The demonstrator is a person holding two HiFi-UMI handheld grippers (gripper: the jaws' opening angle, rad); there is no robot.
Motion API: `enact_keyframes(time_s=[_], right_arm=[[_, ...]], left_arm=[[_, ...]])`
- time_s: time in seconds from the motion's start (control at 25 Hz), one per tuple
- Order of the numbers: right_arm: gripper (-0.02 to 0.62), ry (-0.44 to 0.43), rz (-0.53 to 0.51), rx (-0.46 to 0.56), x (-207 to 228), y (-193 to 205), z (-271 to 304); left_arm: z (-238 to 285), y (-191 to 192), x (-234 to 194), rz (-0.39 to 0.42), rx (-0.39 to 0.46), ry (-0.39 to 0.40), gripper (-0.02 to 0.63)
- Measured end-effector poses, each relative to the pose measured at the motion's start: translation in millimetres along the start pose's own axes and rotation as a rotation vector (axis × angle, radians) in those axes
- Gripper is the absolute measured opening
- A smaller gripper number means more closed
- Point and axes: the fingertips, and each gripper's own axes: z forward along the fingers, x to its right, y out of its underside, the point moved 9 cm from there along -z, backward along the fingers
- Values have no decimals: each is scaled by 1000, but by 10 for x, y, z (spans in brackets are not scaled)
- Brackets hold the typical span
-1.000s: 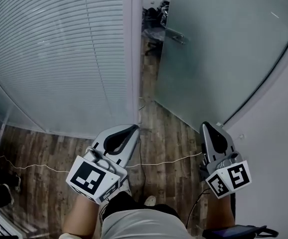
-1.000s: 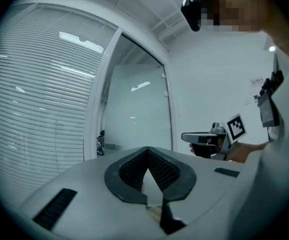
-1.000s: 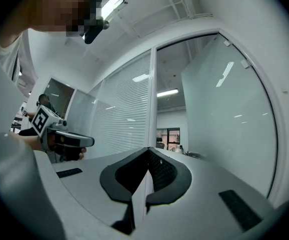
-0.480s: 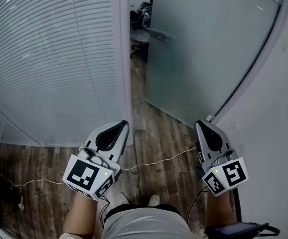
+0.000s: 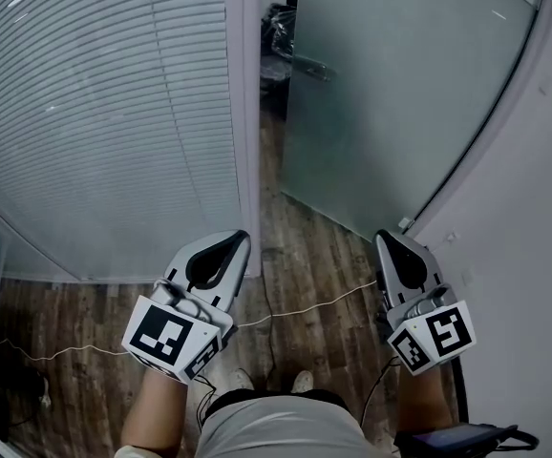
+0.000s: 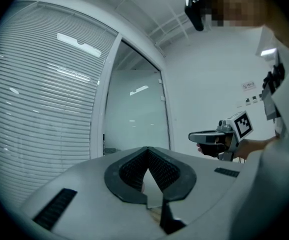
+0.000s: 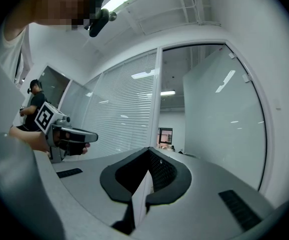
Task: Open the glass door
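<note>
The frosted glass door (image 5: 400, 93) stands ajar at the upper right, its metal handle (image 5: 312, 68) near the gap beside the white frame post (image 5: 245, 113). Both grippers are held level and low in front of the doorway, touching nothing. My left gripper (image 5: 241, 240) is shut and empty, just short of the post's foot. My right gripper (image 5: 388, 239) is shut and empty, near the door's bottom edge. In the left gripper view the door (image 6: 134, 114) lies ahead beyond my shut left gripper (image 6: 147, 150). In the right gripper view my shut right gripper (image 7: 148, 151) points at the door (image 7: 219, 114).
A glass wall with closed blinds (image 5: 104, 113) fills the left. A white wall (image 5: 534, 256) runs along the right. A thin cable (image 5: 305, 303) crosses the wooden floor. Dark items (image 5: 278, 25) show through the gap. A person (image 7: 34, 101) stands far behind.
Both grippers have been carried forward toward the doorway, and the post and door now sit closer. Both stay shut, and the gap looks about as wide as before.
</note>
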Motion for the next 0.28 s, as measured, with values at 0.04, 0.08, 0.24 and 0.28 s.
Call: enact_keyframes(time_s=[0.04,0.08,0.24,0.28], right_arm=[[0,-1,-1,-1,-2,4,6],[0,-1,-2,-2,-2,9,9],[0,-1,-1,-6,-18,33,8],[0,-1,-1,-7,-25,40,8]], left_arm=[[-1,2,0,0,-2,0,0],[-1,6,2,1,-3,0,0],[-20,23,11,-1,-5,1,0],[-26,26,11,-1,-4,1,0]])
